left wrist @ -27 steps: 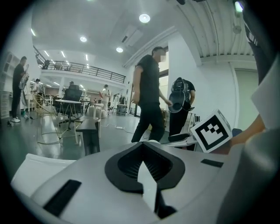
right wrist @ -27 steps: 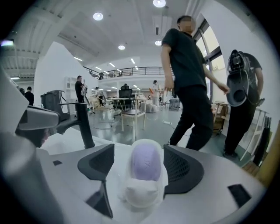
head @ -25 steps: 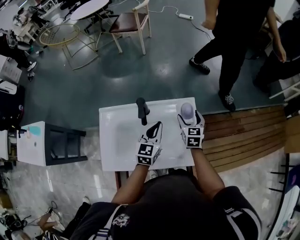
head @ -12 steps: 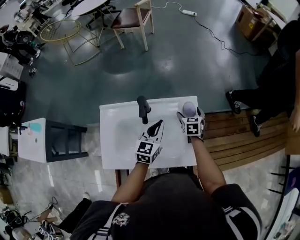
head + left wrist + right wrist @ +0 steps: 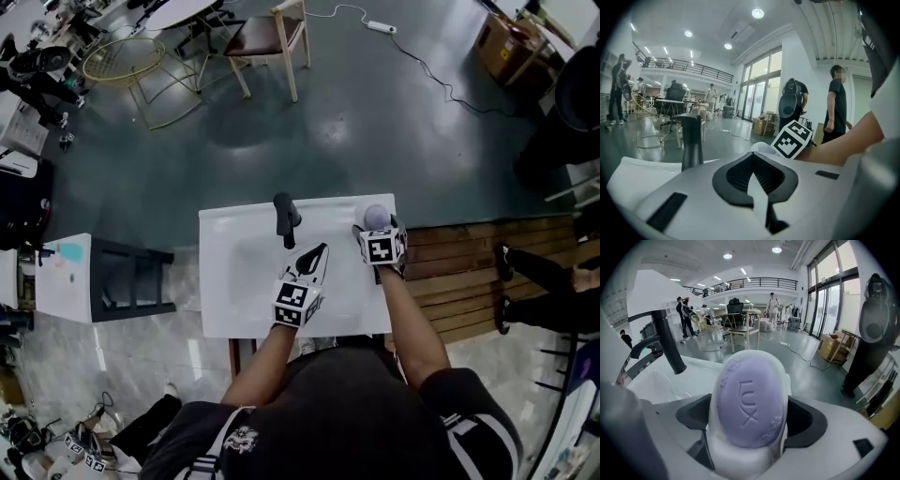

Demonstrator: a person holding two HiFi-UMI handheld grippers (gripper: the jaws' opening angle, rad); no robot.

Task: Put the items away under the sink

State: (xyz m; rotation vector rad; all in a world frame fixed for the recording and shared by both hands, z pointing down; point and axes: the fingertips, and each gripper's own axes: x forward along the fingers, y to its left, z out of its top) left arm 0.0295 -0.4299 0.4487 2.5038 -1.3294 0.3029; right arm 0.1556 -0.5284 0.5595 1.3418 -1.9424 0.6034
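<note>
most of the soap dish (image 5: 740, 461) beneath lilac soap (image 5: 749, 401)

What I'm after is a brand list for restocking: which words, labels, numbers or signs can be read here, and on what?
"LUX": pressed into the lilac oval soap bar.
Brown cardboard box by the windows: print, if any, too small to read.
Black-and-white square marker: pattern only, no words.
Nothing else is readable.
</note>
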